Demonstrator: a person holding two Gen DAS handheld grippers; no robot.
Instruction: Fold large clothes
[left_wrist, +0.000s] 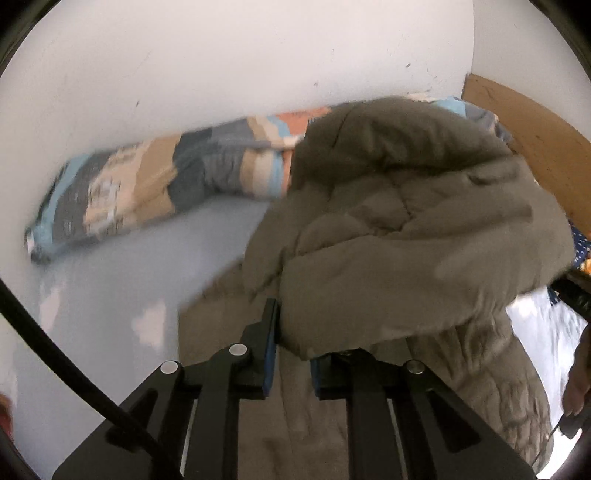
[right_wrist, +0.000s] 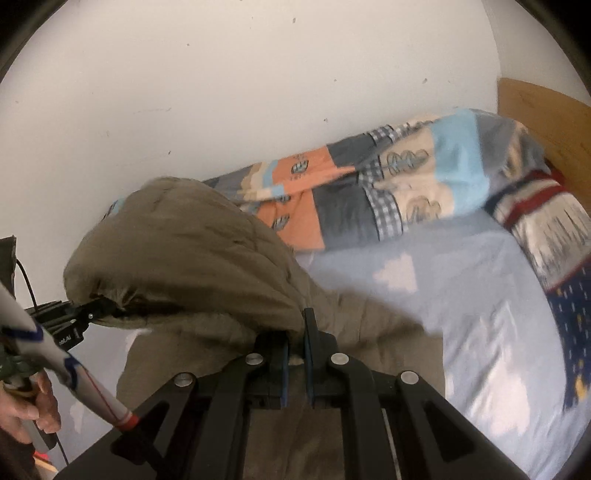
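Observation:
A large olive quilted jacket (left_wrist: 406, 221) lies partly on the bed, and one bulky part of it is lifted and doubled over the rest. In the left wrist view my left gripper (left_wrist: 293, 349) is shut on the jacket's edge, with fabric bunched between the blue pads. In the right wrist view my right gripper (right_wrist: 295, 350) is shut on another part of the jacket (right_wrist: 184, 251). That view also shows my left gripper (right_wrist: 92, 308) at the far left, clamped on the raised fold. Both views are blurred by motion.
The bed has a pale blue sheet (right_wrist: 443, 295) with white cloud prints. A patchwork quilt (right_wrist: 369, 184) is bunched along the white wall, and a red and navy blanket (right_wrist: 554, 240) lies at the right. A wooden headboard (right_wrist: 535, 110) stands behind. A person's hand (right_wrist: 29, 410) holds the left gripper's handle.

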